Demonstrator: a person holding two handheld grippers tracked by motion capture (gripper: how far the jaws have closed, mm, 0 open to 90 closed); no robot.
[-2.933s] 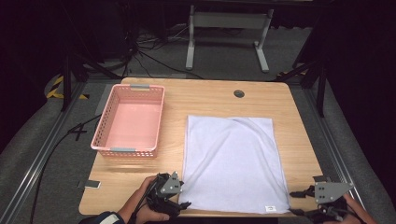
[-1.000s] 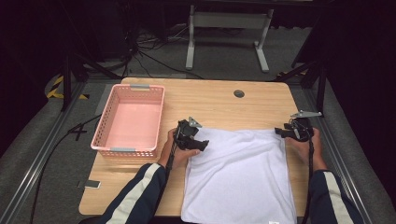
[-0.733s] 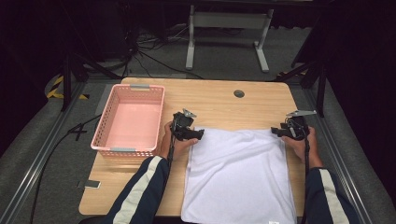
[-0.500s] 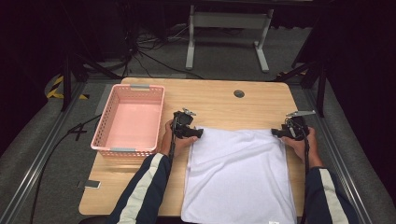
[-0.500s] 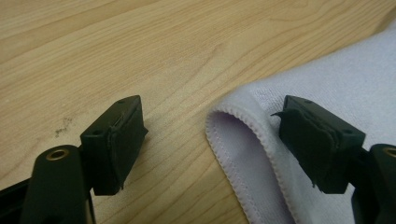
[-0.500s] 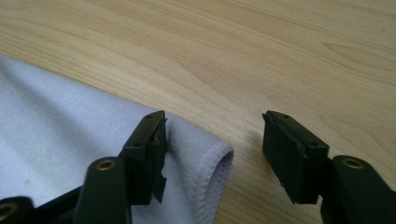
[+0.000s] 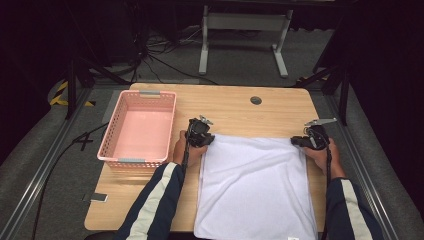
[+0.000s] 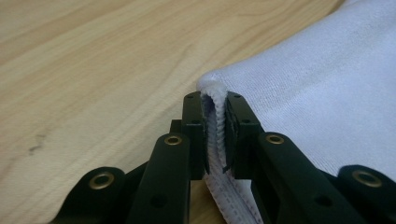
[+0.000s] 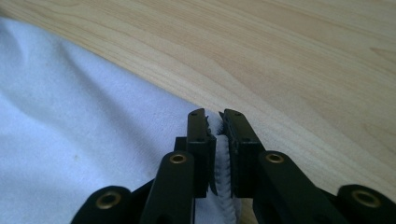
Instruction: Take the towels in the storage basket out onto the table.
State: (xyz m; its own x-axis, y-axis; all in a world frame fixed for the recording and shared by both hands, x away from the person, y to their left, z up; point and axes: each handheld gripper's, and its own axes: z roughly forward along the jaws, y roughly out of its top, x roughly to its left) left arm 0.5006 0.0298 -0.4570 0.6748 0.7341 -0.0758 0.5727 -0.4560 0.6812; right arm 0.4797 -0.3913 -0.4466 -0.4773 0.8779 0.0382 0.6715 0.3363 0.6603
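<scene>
Nothing legible anywhere; the small tag point(image 7: 292, 238) on the white cloth's point(image 7: 255, 185) near hem is too tiny to read.

The cloth's point(image 7: 255, 190) near edge is cut off by the high view's lower border, as are both sleeves, its far corners are covered by the left gripper point(image 7: 200, 136) and the right gripper point(image 7: 309, 140), and its label is too small to read.

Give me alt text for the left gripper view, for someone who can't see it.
Close-up along the left gripper: its two black fingers have just closed on the hemmed corner of a white cloth, which is pinched upright between them. The cloth spreads away to the right over a light wooden table.
</scene>
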